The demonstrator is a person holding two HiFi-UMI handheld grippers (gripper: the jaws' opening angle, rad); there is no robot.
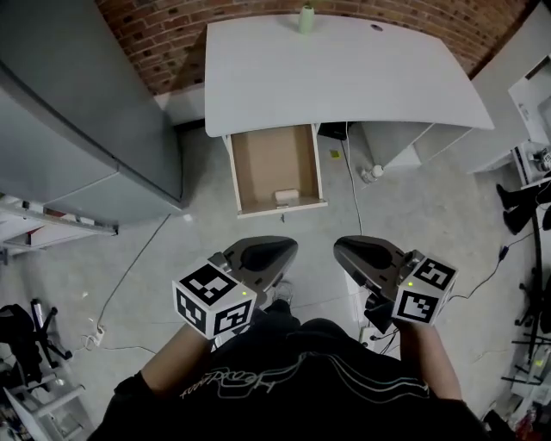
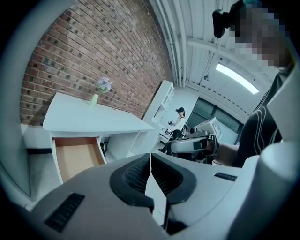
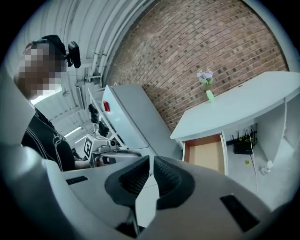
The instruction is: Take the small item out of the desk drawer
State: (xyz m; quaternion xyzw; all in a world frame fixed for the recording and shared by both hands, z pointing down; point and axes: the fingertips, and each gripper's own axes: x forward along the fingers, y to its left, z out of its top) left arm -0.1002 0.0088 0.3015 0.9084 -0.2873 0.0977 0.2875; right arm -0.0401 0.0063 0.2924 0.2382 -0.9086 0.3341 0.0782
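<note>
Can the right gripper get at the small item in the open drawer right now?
Probably yes: the drawer stands open, the small item lies uncovered near its front, and nothing blocks the way. The right gripper is short of it, jaws together.

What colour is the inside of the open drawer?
The drawer is light brown inside; clearest in the head view.

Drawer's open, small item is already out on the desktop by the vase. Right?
Not quite. The drawer is open, but the small item is not out: it lies inside the drawer, close to its front panel. The head view shows this. The vase does stand on the desktop.
</note>
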